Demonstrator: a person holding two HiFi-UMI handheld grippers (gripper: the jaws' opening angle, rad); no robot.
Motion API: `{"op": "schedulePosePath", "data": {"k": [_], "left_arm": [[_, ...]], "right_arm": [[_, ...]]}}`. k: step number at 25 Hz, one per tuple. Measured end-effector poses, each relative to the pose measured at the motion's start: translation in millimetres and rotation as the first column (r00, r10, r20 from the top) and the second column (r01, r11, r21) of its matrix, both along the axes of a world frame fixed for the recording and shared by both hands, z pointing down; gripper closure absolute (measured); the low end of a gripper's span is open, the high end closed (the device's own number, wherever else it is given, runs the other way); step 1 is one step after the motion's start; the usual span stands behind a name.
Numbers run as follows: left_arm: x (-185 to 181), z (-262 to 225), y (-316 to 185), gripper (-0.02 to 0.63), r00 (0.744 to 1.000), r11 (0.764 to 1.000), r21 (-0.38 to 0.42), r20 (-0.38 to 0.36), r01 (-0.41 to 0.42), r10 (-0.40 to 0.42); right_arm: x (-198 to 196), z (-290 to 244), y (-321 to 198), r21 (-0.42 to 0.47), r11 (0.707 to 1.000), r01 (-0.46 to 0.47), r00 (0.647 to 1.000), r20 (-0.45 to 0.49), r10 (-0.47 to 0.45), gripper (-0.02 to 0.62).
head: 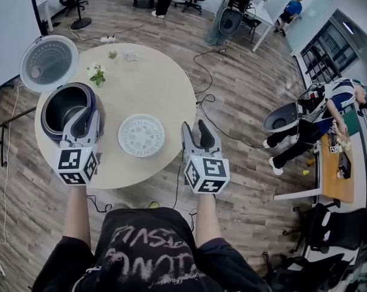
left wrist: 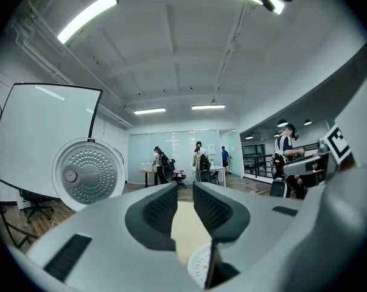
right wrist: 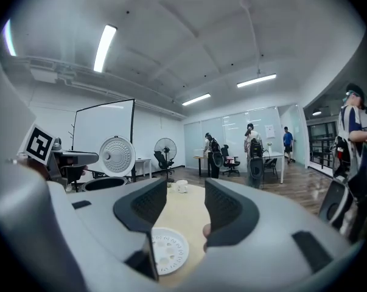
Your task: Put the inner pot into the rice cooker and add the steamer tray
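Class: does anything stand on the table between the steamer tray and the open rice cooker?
Nothing visible: bare table separates the steamer tray from the rice cooker; only the left gripper hovers by the cooker's near rim.

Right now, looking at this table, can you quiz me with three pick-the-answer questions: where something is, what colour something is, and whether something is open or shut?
1. Where is the steamer tray?
A) on a chair
B) flat on the table
C) on the floor

2. What colour is the steamer tray?
A) red
B) white
C) black

3. How is the rice cooker's lid?
A) shut
B) lying on the table
C) swung open

Answers:
1 B, the head view shows it lying on the tabletop beside the cooker.
2 B, it looks white in every view.
3 C, the lid stands up behind the cooker's open mouth.
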State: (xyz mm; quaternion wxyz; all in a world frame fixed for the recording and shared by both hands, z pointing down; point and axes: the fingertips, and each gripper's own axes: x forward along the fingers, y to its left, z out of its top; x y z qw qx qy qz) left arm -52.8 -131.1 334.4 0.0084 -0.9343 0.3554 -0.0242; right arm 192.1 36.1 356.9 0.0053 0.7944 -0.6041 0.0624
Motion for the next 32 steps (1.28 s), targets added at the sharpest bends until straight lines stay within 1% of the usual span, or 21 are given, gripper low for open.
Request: {"op": "schedulePosePath", "data": {"k": [3, 6, 7, 9, 12, 16, 21, 26, 32], "left_arm": [[-2.5, 1.7, 3.8, 0.462, 1.000, 1.000, 0.007, -0.005, 0.014, -0.014], [-4.9, 3.4, 1.5, 0.403, 1.000, 1.000, 0.000, -0.020, 0.020, -0.020], [-5.5, 2.6, 0.4, 0.373, 0.999, 1.000, -0.003, -0.031, 0.024, -0.025], [-7.0, 0.8, -0.8, 0.344, 0.998, 0.999, -0.003, -0.048, 0.039, -0.039], [-6.3, 0.9, 0.2, 0.304, 0.998, 0.999, -0.001, -0.041, 0.037, -0.037], [-0.1, 0.6, 1.7, 0.299, 0.999, 1.000, 0.002, -0.025, 0.028, -0.028], [6.3, 11.1, -1.3, 0.299, 1.000, 0.999, -0.020, -0.002, 0.027, -0.027], [11.8, 31.2, -5.4, 0.298, 0.999, 0.997, -0.065, 0.034, 0.032, -0.030], [23.3, 57.6, -10.9, 0.299, 0.997, 0.991, -0.130, 0.077, 0.030, -0.020]], "right_arm": [[-1.5, 1.4, -1.8, 0.008, 0.999, 0.038, 0.999, 0.003, -0.038, 0.347], [-1.8, 4.3, -6.3, 0.010, 0.998, 0.056, 0.998, -0.002, -0.056, 0.290], [-1.8, 4.0, -7.8, 0.012, 0.998, 0.063, 0.998, -0.003, -0.063, 0.272], [-2.0, 3.1, -9.3, 0.019, 0.997, 0.076, 0.997, -0.001, -0.076, 0.255], [-3.2, 3.3, -11.1, 0.023, 0.996, 0.092, 0.996, 0.012, -0.092, 0.235], [-1.5, 3.0, -15.4, 0.020, 0.995, 0.101, 0.995, 0.018, -0.102, 0.232], [2.6, 9.5, -23.9, -0.004, 0.993, 0.117, 0.992, 0.039, -0.116, 0.232], [5.1, 24.3, -32.8, -0.045, 0.990, 0.134, 0.990, 0.059, -0.131, 0.232], [8.6, 54.6, -46.7, -0.118, 0.980, 0.159, 0.983, 0.115, -0.146, 0.232]]}}
